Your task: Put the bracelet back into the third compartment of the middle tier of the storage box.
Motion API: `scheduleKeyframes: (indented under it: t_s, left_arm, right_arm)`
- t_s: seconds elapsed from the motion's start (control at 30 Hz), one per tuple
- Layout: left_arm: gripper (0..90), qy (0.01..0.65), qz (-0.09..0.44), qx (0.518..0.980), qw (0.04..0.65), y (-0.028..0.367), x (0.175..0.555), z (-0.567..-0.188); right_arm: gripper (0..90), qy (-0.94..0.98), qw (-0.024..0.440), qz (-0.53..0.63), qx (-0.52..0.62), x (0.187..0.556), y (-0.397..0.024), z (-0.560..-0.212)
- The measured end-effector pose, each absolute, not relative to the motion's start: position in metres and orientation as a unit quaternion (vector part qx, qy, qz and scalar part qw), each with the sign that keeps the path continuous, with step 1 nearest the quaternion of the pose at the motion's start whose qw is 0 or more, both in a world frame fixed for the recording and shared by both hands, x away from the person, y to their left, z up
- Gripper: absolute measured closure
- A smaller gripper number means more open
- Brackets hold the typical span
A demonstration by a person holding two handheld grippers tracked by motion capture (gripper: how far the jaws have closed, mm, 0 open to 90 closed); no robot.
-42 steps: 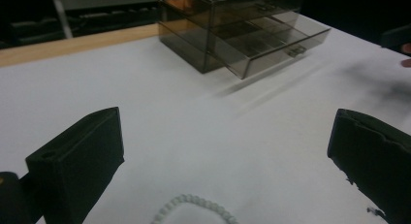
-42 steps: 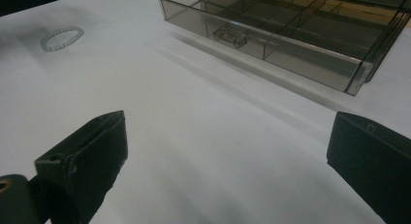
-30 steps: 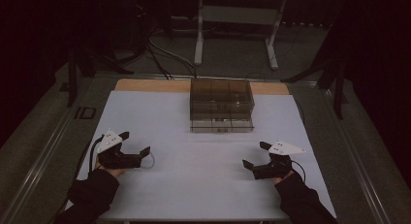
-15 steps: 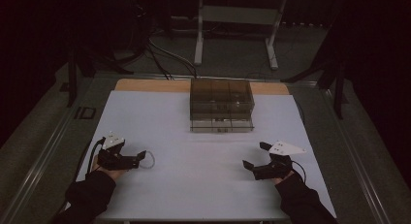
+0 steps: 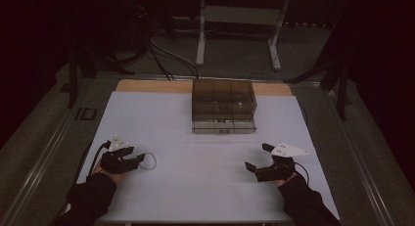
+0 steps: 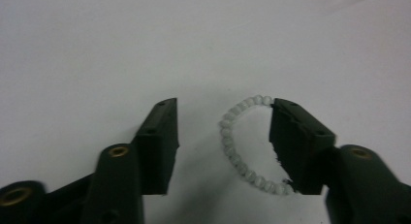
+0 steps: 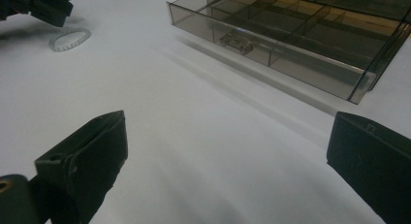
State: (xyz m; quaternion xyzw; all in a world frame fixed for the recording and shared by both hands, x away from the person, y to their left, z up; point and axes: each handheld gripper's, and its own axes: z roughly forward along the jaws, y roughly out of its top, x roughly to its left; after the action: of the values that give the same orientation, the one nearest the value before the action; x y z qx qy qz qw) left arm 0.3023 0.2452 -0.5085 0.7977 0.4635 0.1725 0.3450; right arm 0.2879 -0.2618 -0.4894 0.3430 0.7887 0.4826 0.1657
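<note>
On the left side of the white table (image 5: 205, 187), your left gripper (image 6: 223, 136) sits low over a small bead bracelet (image 6: 231, 151). Its jaws have just been closing and now stand half open, the bracelet lying flat between them: one side of the ring touches the inner face of the jaw at the right of the left gripper view, while the other jaw stands clear, so nothing is pinched yet. Expect the bracelet to be light, limp and smooth, likely to slide or fold, and take it across one strand of beads. As a flat loop it points nowhere; its slight oval runs roughly along the jaws. Farther back in the middle stands a smoky clear box (image 5: 223, 106) with compartments. At the right, your right gripper (image 5: 258, 157) rests with its jaws wide and empty.
</note>
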Motion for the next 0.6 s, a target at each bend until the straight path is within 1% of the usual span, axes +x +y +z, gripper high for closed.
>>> scheduleKeyframes:
  t_s: [0.03,0.3,0.4,0.6]
  left_arm:
    - [53.2,0.462,0.17,0.801,0.34,0.244,0.303,-0.509]
    - [69.0,0.45,0.156,0.815,0.329,0.238,0.308,-0.514]
    - [73.0,0.447,0.167,0.819,0.319,0.237,0.309,-0.515]
    - [80.0,0.442,0.163,0.827,0.308,0.234,0.311,-0.515]
  right_arm:
    - [1.6,0.789,0.166,0.482,0.343,0.288,-0.262,-0.489]
    - [1.6,0.786,0.168,0.484,0.345,0.288,-0.263,-0.488]
    - [1.6,0.787,0.167,0.483,0.345,0.288,-0.263,-0.489]
    - [1.6,0.788,0.166,0.482,0.345,0.288,-0.263,-0.489]
